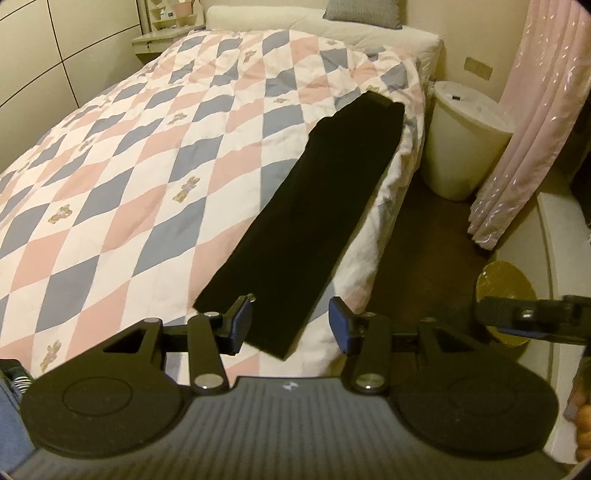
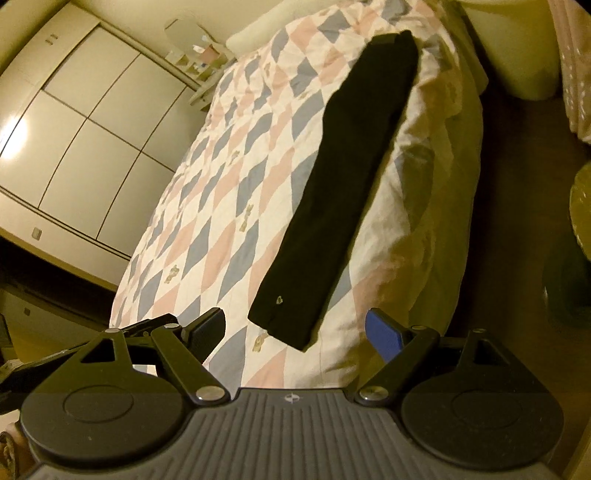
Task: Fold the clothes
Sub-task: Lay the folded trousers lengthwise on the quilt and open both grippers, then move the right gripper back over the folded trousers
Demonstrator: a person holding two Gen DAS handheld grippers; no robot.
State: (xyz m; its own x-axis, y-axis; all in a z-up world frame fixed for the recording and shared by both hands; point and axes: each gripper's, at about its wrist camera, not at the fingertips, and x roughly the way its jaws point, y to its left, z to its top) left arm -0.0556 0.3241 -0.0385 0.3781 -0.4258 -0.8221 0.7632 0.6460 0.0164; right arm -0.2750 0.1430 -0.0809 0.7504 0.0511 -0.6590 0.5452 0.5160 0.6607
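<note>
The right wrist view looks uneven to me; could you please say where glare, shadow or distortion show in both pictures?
Right wrist view: glare on the cream wardrobe doors, shadowed floor. Left wrist view: even warm light, long black folded garment featureless; fisheye curving both.

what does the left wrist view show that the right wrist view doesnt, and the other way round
Only the left wrist view shows the grey pillow at the head of the bed and the right gripper coming in from the side. Only the right wrist view shows the wardrobe doors and a small pale mark on the garment. Both show the long black garment on the checked quilt, with open jaws.
</note>
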